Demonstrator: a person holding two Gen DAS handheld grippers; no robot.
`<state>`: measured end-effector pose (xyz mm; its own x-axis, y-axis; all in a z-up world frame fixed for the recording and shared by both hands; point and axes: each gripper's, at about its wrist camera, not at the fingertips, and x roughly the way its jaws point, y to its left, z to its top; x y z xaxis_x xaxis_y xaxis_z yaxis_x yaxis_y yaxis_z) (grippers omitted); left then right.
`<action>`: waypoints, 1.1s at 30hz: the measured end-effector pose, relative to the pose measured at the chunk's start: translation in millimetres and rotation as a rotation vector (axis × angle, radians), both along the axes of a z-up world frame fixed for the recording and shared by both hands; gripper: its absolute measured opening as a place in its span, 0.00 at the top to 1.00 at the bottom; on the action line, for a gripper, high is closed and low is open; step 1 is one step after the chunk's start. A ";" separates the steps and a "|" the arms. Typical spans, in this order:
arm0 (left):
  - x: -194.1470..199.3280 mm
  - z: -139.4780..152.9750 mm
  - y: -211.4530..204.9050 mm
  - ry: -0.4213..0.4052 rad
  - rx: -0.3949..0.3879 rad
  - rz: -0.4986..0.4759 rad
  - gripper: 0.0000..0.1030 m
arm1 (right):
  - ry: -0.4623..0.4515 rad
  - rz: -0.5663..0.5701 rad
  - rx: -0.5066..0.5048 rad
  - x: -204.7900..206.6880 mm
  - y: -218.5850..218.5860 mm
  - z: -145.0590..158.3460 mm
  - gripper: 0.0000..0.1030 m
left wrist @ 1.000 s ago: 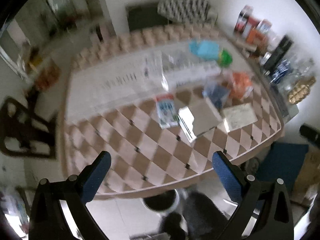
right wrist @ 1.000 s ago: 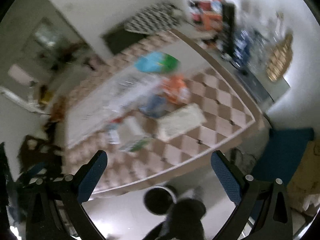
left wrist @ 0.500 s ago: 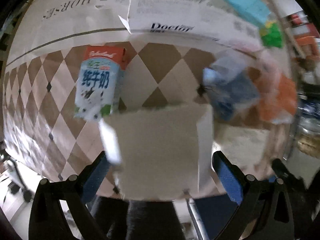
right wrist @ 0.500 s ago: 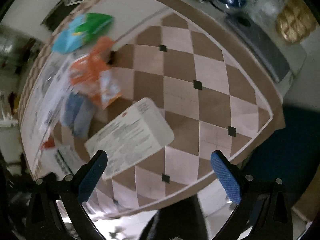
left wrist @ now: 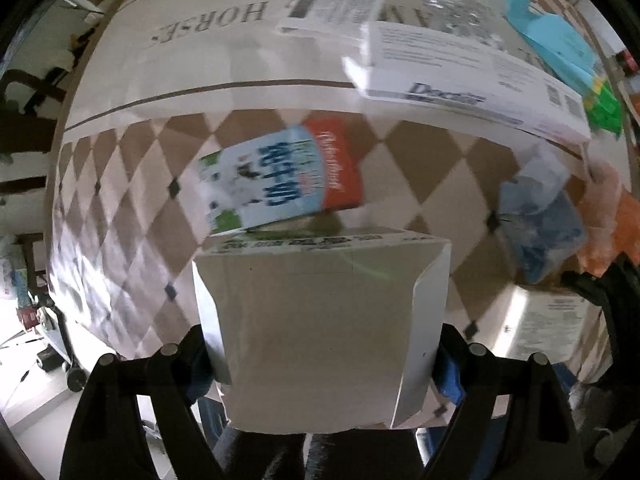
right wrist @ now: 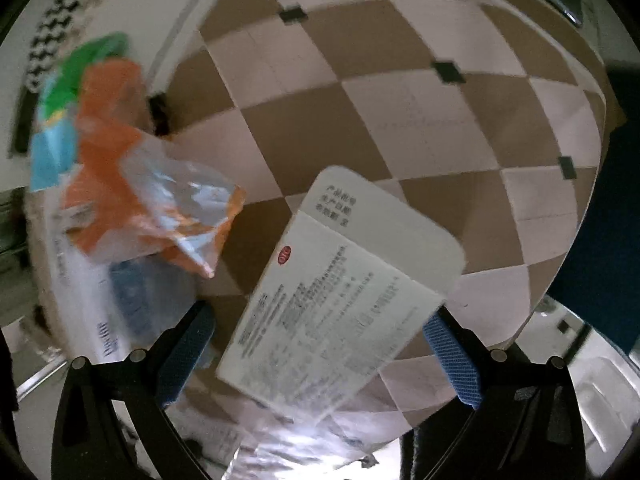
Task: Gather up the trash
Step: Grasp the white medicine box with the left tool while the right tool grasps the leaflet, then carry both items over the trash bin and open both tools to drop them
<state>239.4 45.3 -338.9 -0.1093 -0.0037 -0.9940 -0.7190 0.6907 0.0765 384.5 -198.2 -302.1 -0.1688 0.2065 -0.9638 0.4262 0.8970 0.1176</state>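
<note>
A second ago the whole chequered worktop [left wrist: 404, 152] was seen from well above with both claws spread wide; it now fills both views at close range, so the approach can be judged finished and the grasping begun. The largest litter, a long white printed box [left wrist: 472, 84], lies at the far side, its long axis running from upper left to lower right in the left view; it has not been touched. The pale carton [left wrist: 320, 320] is now set between the fingers of the left claw [left wrist: 320, 364], which has narrowed against both its flanks; it is judged gripped; its long axis points forward along the fingers. Just beyond it lies the milk carton [left wrist: 280, 180], on its side, its long axis nearly crosswise, red end to the right. In the right view the flat white box [right wrist: 344, 292] lies on the worktop, its long axis tilted from lower left to upper right, flap end farthest away; the right claw [right wrist: 320, 344] stands open astride it; a turn may be needed before closing. The orange wrapper [right wrist: 132, 196] lies just beside, crumpled.
</note>
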 end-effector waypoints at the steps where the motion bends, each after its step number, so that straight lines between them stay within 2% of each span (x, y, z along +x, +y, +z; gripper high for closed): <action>1: -1.5 0.1 1.0 0.001 -0.002 0.007 0.18 | -0.001 0.008 -0.035 1.2 2.9 0.1 0.01; 5: -11.0 2.2 9.2 -0.009 0.004 0.015 0.18 | 0.032 0.073 -0.116 4.0 16.4 -3.4 0.08; 6: -16.7 -1.9 16.0 -0.015 0.008 0.010 0.18 | 0.027 0.089 -0.113 4.2 17.3 -3.6 0.09; 11: -43.6 26.7 29.4 -0.061 0.045 -0.029 0.18 | -0.013 0.154 -0.051 -8.7 12.5 7.0 0.10; 15: -64.6 60.6 34.2 -0.122 0.071 -0.057 0.18 | -0.117 0.257 0.018 -21.2 25.0 32.3 0.10; 19: -112.1 93.9 38.5 -0.195 0.087 -0.071 0.18 | -0.230 0.374 0.108 -49.3 39.5 64.1 0.11; 24: -193.6 128.9 26.1 -0.270 0.072 -0.067 0.18 | -0.351 0.515 0.194 -114.2 60.1 104.0 0.11; 28: -270.4 116.0 18.6 -0.280 0.007 -0.052 0.18 | -0.373 0.580 0.250 -196.8 60.1 111.1 0.11; 31: -321.7 83.6 9.2 -0.234 -0.061 -0.047 0.18 | -0.348 0.602 0.246 -257.6 55.6 93.9 0.11; 33: -351.1 53.3 6.7 -0.193 -0.101 -0.035 0.18 | -0.294 0.619 0.228 -304.5 49.2 65.8 0.11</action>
